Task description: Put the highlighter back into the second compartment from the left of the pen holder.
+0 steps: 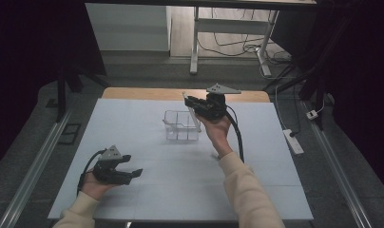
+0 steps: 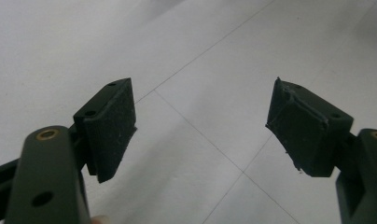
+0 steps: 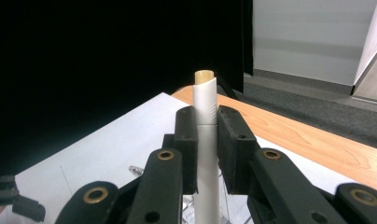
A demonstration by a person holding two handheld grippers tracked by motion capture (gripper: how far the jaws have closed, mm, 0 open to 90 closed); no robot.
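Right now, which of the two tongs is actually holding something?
The right tongs, raised beside the clear box, are clamped on a white stick. The left tongs are wide open over the bare white table.

Open white table surface (image 1: 147,190) is left all around the clear compartment box (image 1: 179,125), the one obstacle at mid-table. Its right side is blocked by the right gripper (image 1: 192,105) and its clamped stick (image 1: 192,110).

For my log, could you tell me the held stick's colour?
White stick, tan tip; right gripper view.
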